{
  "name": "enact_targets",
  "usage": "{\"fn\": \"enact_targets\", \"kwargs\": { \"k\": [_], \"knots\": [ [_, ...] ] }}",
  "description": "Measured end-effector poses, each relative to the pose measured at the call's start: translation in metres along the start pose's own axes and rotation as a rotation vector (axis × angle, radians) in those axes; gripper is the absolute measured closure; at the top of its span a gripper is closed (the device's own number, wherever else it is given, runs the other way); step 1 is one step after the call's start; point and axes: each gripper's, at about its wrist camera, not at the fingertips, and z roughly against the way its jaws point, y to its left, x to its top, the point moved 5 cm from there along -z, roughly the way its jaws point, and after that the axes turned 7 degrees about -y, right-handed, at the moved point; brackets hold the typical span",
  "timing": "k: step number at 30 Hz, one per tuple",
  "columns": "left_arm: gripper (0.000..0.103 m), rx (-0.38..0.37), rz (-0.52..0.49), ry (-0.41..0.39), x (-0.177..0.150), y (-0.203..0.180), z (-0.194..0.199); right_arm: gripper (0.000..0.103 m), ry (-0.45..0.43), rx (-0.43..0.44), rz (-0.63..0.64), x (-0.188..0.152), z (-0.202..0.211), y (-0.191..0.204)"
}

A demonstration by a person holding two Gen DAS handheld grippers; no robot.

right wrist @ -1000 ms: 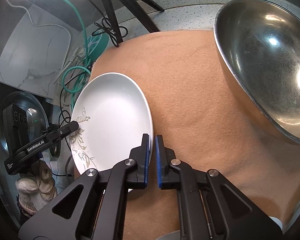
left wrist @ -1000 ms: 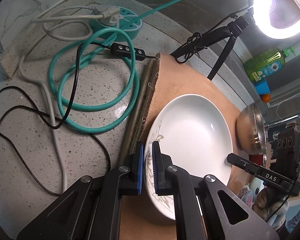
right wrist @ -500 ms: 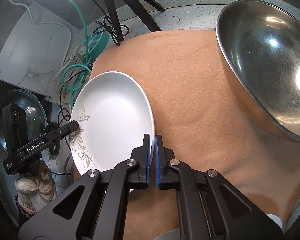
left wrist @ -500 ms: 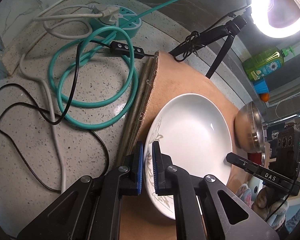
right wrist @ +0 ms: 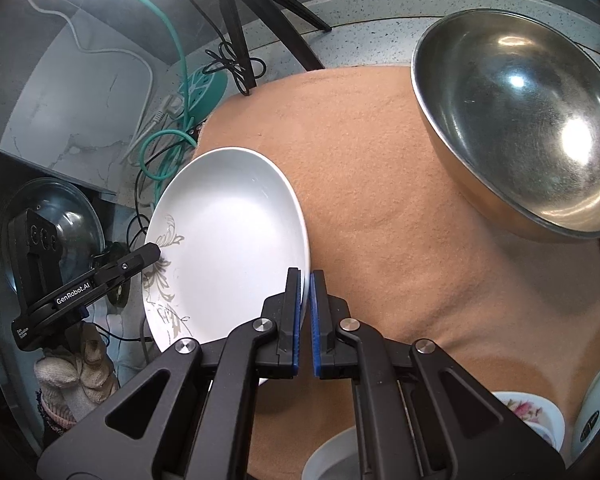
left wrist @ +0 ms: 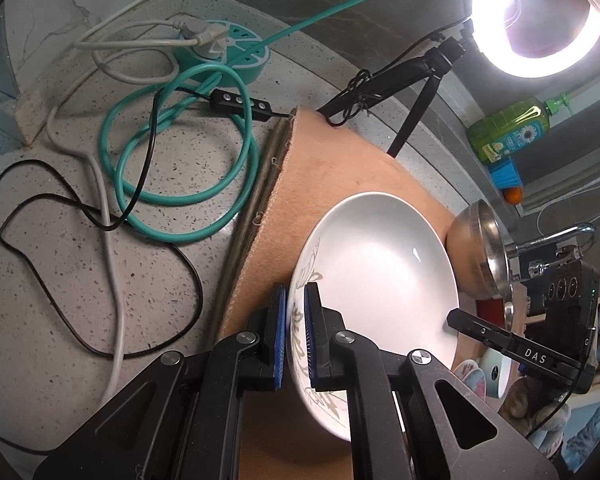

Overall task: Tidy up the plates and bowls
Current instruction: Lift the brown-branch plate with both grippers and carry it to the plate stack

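Both grippers angled downward, left gripper and right gripper clamped on white plate (opposite rims)

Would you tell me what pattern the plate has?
The plate is white, with a grey-brown leafy scroll along one side of its rim; the right wrist view shows it best.

Plate on mat, near mat's left edge. Metal bowl right of plate, well apart. Coiled cable and power strip on counter left of mat. Tripod behind mat.
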Motion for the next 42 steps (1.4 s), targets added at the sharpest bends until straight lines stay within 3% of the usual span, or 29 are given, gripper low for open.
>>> {"fn": "enact_targets", "kwargs": {
  "k": [23,42],
  "knots": [
    [0.096,-0.055,-0.089,-0.020,-0.040,-0.053,0.031,0.099,-0.086,0.006,-0.020,-0.039,0.073,-0.023],
    [0.096,-0.108,-0.163,0.056,-0.106,-0.108,0.026,0.099,-0.121,-0.044,-0.104,-0.093,0.126,-0.080]
  ]
}}
